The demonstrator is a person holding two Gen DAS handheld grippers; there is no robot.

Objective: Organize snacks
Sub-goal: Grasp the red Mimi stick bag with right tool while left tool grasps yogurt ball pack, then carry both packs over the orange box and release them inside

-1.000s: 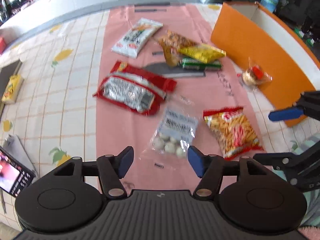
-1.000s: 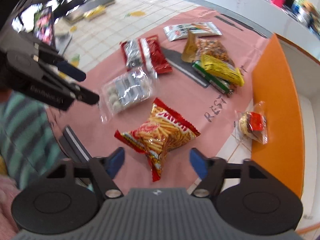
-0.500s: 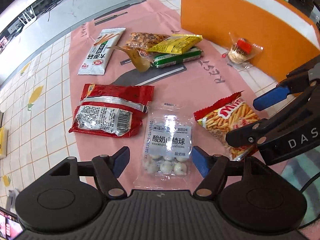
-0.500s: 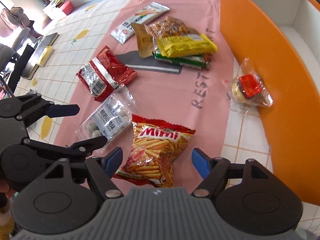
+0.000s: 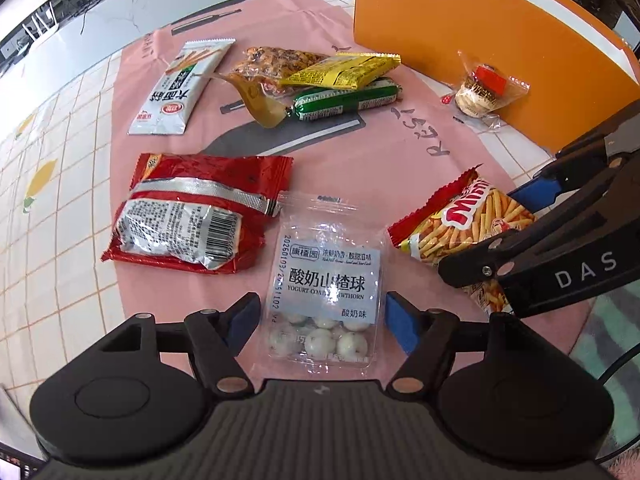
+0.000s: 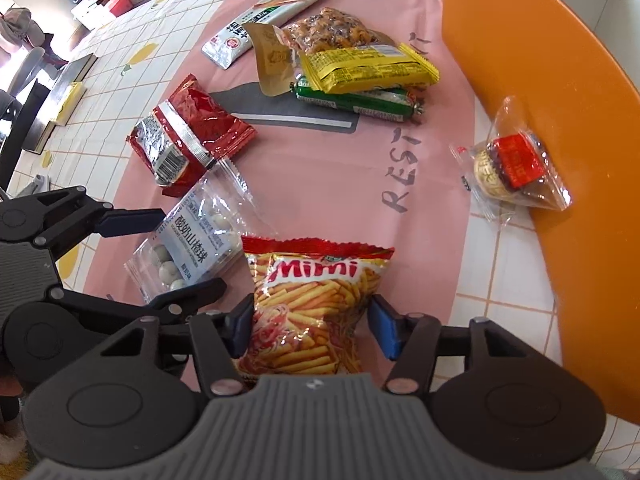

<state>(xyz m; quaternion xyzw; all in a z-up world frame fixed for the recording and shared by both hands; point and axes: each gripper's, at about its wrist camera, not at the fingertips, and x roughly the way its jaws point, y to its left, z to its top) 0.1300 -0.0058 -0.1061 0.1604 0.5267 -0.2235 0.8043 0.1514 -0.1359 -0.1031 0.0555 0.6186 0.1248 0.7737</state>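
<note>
Clear glossy plastic pouch of white balls (image 5: 322, 292) lies smooth; at its ten o'clock the red packet (image 5: 196, 216) shows crinkled foil. The pink mat (image 5: 360, 168) looks matt. The orange box (image 5: 480, 36) looks smooth.

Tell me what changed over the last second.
Both grippers came down over the snacks. The right gripper has been closing, fingers pinching the Mimi bag. The left gripper, open, now straddles the hawthorn ball bag. The other packets and orange box stayed put.
</note>
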